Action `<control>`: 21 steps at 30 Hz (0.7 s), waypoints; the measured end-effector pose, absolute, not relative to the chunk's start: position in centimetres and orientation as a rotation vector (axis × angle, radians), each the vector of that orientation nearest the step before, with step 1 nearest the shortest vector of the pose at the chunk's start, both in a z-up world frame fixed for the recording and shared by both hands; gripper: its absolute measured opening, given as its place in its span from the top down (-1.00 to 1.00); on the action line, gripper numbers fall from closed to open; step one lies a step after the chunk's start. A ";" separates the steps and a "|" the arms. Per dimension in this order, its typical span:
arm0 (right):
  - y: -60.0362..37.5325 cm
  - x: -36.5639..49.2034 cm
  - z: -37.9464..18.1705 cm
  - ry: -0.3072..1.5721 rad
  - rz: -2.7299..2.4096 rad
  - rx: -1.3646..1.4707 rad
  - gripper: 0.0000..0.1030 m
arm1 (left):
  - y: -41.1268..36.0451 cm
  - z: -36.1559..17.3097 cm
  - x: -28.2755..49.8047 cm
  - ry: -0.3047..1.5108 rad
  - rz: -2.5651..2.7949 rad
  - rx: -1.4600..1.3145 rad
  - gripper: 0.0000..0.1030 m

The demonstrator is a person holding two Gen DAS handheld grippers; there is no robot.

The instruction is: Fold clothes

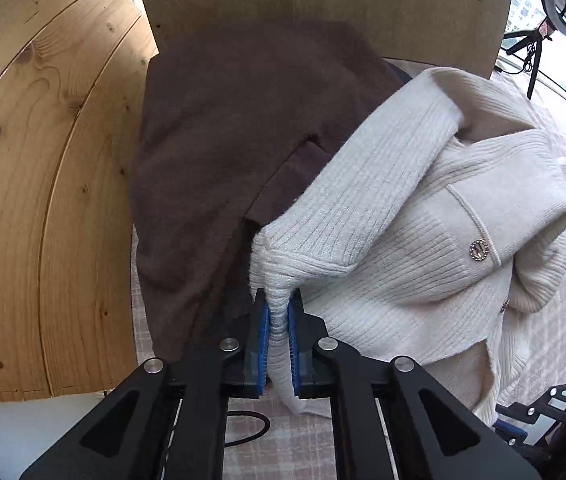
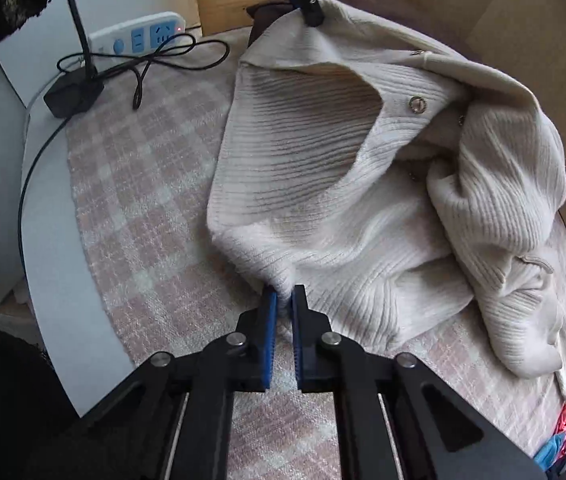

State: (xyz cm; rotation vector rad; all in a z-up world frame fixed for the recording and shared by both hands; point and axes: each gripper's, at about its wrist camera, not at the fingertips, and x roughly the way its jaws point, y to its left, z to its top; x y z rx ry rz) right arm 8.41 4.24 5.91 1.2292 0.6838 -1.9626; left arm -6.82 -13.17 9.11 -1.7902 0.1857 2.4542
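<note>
both grippers pinch the cream ribbed knit cardigan (image 2: 323, 208) on the pink checked blanket (image 2: 143, 200): right gripper (image 2: 281, 300) clenched on its 6 o'clock edge, left gripper (image 1: 279, 312) clenched on a far corner at 12 o'clock. judging by this, a fold is starting; next, spread it flat.
</note>
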 end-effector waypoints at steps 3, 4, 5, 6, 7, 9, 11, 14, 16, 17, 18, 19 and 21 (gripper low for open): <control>6.8 7.6 8.5 0.556 -2.039 1.196 0.88 | -13.2 10.8 -6.0 0.191 2.488 -1.744 0.87; 7.9 7.4 9.8 0.524 -2.080 1.173 0.88 | -13.2 11.6 -5.7 0.179 2.501 -1.723 0.87; 9.1 7.1 11.1 0.493 -2.124 1.150 0.88 | -13.1 12.4 -5.3 0.166 2.513 -1.701 0.88; 10.5 6.7 12.6 0.462 -2.173 1.125 0.88 | -13.0 13.4 -5.0 0.144 2.524 -1.673 0.88; 11.9 6.3 14.0 0.428 -2.221 1.105 0.88 | -12.9 14.5 -4.6 0.117 2.536 -1.640 0.88; 15.1 5.4 16.7 0.345 -2.311 1.077 0.88 | -12.5 16.9 -3.9 0.041 2.546 -1.569 0.88; 18.6 4.3 19.2 0.238 -2.376 1.060 0.89 | -12.1 19.1 -3.2 -0.048 2.541 -1.491 0.88; 22.2 3.3 22.4 0.144 -2.476 0.994 0.89 | -10.2 22.4 -2.2 -0.137 2.530 -1.361 0.88; 24.6 2.9 24.7 0.095 -2.534 0.941 0.89 | -8.4 24.6 -1.4 -0.152 2.556 -1.273 0.88; 26.0 2.7 25.9 0.071 -2.557 0.916 0.89 | -7.6 25.7 -1.2 -0.168 2.567 -1.227 0.89; 27.5 2.6 27.2 0.049 -2.576 0.890 0.89 | -6.8 26.7 -1.0 -0.184 2.578 -1.180 0.89; 29.2 2.6 28.6 0.029 -2.593 0.861 0.89 | -6.2 27.9 -1.0 -0.209 2.581 -1.133 0.89; 32.2 3.0 31.4 -0.002 -2.624 0.796 0.89 | -4.8 30.3 -0.6 -0.253 2.588 -1.039 0.89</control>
